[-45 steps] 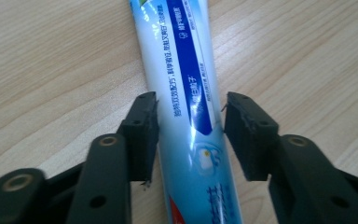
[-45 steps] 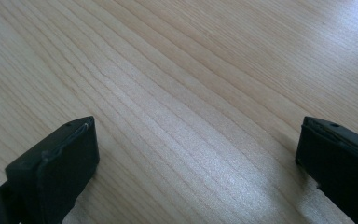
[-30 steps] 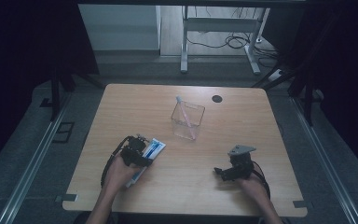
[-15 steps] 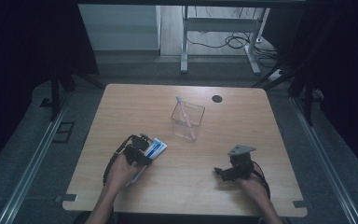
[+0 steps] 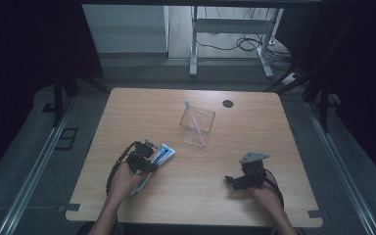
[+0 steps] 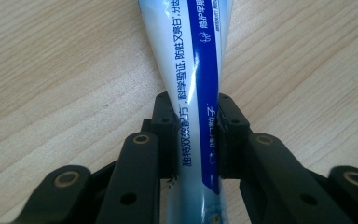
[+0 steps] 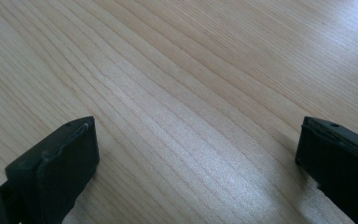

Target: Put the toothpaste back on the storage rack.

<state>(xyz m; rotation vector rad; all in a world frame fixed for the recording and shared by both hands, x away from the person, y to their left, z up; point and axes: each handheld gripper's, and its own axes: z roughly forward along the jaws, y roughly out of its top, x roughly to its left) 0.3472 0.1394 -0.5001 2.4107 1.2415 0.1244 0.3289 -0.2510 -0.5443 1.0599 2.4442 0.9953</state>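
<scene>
Wooden table (image 5: pixel 186 196) under dim light, pale grain running across it. Lay on it, toward the near left: a white-and-blue toothpaste tube (image 5: pixel 157 159), flat on the wood, its far end angled toward a clear plastic holder (image 5: pixel 197 126). Stood near the table's middle, that holder, with a pink toothbrush (image 5: pixel 194 120) leaning inside it, its head poking above the rim. Sat farther back, close to the far edge, a small dark round spot (image 5: pixel 228 103).

Came in from the bottom left, a bare forearm, wrist bent slightly inward, hand wrapped round the left gripper (image 5: pixel 144 159), which pointed forward and to the right along the tube. Seen from the left gripper view: both black pads pressed against the tube's (image 6: pixel 193 93) sides, one on each edge, the printed face turned up between them. Had just been closing, those jaws, with the tube between them; now clamped on it, tube resting on the wood.

Came in from the bottom right, the other forearm, hand low over the table, right gripper (image 5: pixel 231 180) pointing left across the wood, grey plate on top. Stood wide apart, its jaws (image 7: pixel 191 154), nothing between them but bare grain. Well apart from the tube and the holder.
</scene>
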